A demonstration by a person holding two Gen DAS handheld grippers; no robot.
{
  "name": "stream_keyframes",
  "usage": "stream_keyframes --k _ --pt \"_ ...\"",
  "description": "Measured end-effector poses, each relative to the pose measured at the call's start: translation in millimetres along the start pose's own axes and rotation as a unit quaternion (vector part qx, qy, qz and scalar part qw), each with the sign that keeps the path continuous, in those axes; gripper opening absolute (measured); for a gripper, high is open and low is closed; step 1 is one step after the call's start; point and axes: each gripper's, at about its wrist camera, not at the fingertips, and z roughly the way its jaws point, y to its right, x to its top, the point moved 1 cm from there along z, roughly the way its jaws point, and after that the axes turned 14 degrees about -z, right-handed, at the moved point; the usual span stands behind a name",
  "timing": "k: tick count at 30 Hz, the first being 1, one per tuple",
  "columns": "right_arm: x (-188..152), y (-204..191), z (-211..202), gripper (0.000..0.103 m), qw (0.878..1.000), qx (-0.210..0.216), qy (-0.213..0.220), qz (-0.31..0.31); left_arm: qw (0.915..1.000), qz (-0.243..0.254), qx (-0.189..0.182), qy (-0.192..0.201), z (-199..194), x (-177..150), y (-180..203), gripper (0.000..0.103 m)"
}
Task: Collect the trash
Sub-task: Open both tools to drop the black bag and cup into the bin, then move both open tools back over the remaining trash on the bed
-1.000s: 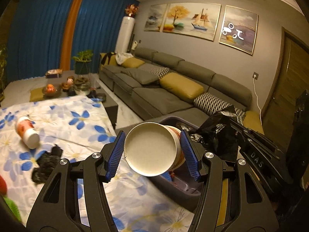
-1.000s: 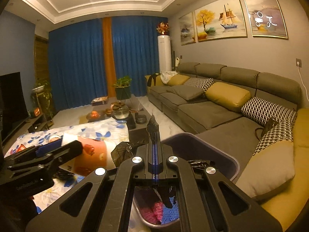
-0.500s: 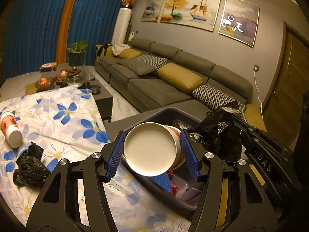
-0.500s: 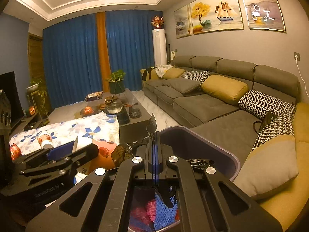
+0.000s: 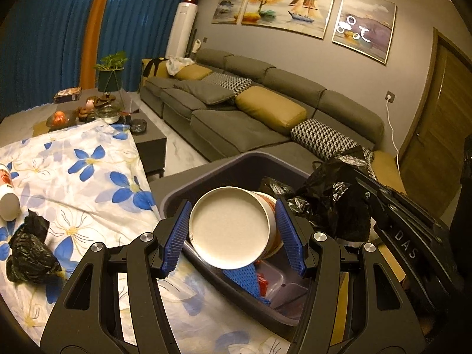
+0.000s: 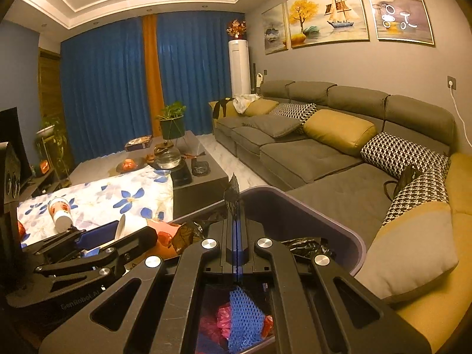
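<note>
Cup (image 5: 236, 227) is sitting between your L gripper's (image 5: 233, 233) blue pads, clamped on its sides, base facing the cam, long axis pointing fwd and tilted down toward the bin (image 5: 212, 174). Bin's lying directly under/ahead, so you're just needing to let go. R gripper (image 6: 236, 206) is pinching the black bag (image 5: 330, 200), jaws fully closed, over the same bin. More trash is waiting on the floral cloth (image 5: 88, 177).

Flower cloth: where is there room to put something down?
The flower cloth is bare across its middle, between the fallen cup and black bag on one side and the bin on the other. Its near strip beside the left tool is free too. The bin is crowded with trash.
</note>
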Motion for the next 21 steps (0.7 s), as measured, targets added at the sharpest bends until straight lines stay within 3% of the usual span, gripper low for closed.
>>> stream_keyframes --k 8,11,13,17,19,21 --pt "-5 8 7 0.005 1.000 0.003 -0.009 0.011 1.0000 0.003 0.004 -0.007 7 -7 2 0.058" --pt "-5 11 6 0.021 1.000 -0.004 -0.008 0.015 1.0000 0.000 0.007 -0.007 7 -7 1 0.066" --pt "-6 14 3 0.039 1.000 -0.007 -0.004 0.018 0.9999 -0.008 0.008 -0.003 6 -6 -3 0.071" --pt "-6 15 -7 0.053 1.000 -0.025 0.008 0.016 0.9992 -0.016 0.034 0.010 -4 -6 -11 0.083" --pt "-6 13 -15 0.069 0.999 -0.036 0.018 0.014 0.9986 -0.020 0.045 0.018 -11 -7 -17 0.087" --pt "-6 10 -23 0.077 0.998 -0.049 0.026 0.010 0.9974 -0.024 0.062 0.028 -21 -9 -23 0.091"
